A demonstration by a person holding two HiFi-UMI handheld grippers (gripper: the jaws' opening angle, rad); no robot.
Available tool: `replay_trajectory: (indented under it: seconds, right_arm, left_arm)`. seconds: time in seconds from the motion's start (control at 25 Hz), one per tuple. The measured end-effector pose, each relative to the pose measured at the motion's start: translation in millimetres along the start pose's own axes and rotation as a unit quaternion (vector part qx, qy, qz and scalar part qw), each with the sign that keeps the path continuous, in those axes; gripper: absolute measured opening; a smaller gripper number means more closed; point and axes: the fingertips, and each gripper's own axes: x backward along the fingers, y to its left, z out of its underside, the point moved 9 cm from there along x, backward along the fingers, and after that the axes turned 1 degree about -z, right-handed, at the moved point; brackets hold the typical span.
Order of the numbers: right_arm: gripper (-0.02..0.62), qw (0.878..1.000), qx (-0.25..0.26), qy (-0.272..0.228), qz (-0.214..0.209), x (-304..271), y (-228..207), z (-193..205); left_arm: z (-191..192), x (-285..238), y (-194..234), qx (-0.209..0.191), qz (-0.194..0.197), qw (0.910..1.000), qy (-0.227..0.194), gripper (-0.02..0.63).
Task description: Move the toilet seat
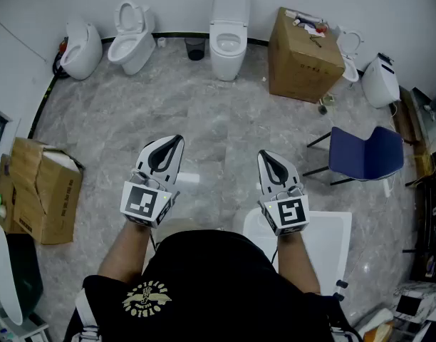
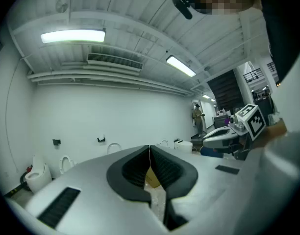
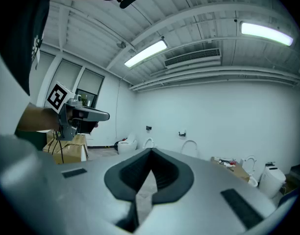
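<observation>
Both claws were clenched and empty: the left claw (image 1: 174, 145) and the right claw (image 1: 268, 161) had their dark pads pressed together with nothing between them. They were held level, side by side above the marble floor (image 1: 218, 120), well short of the central toilet (image 1: 228, 52) at the far wall. Its toilet seat (image 1: 230, 0) stood raised against the wall, well apart from either claw. Just left of the central toilet sat a small black bin (image 1: 195, 48), then a second toilet (image 1: 130, 47) with its ring up, and further left a third toilet (image 1: 81, 48) near the corner. Right of the central toilet stood an open cardboard box (image 1: 303, 63), with a fourth toilet (image 1: 350, 54) beyond it. Nearer the person and right of the central toilet was a blue chair (image 1: 366, 154). A white fixture (image 1: 328, 241) lay below the right claw; what it was could not be told.
</observation>
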Motion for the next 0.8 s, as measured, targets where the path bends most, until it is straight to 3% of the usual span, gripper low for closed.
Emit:
replay_trajectory:
  seconds: [0.24,0.44,0.68,0.72,0.8]
  right_arm:
    - [0.028,1.0,0.001,0.006,-0.009,2,-14,8]
    - [0.028,0.999,0.017,0.008,-0.049,-3,-20,7]
    - [0.033,1.0,0.015,0.012,-0.024,-23,-28,11]
    - [0.051,1.0,0.011,0.012,-0.021,-29,-29,12]
    - [0.171,1.0,0.002,0.011,-0.022,-40,-30,13]
  left_arm:
    - [6,-13,-14,-0.012,-0.006,0.9999,0.006,0.025]
    - [18,-28,-16,-0.025,-0.015,0.9992,0.028,0.025]
    - [24,-31,15,-0.012,-0.052,0.9983,0.025,0.027]
    - [28,-34,23,-0.007,-0.051,0.9983,0.027,0.052]
    - [35,-42,37,0.0,-0.039,0.9985,0.039,0.194]
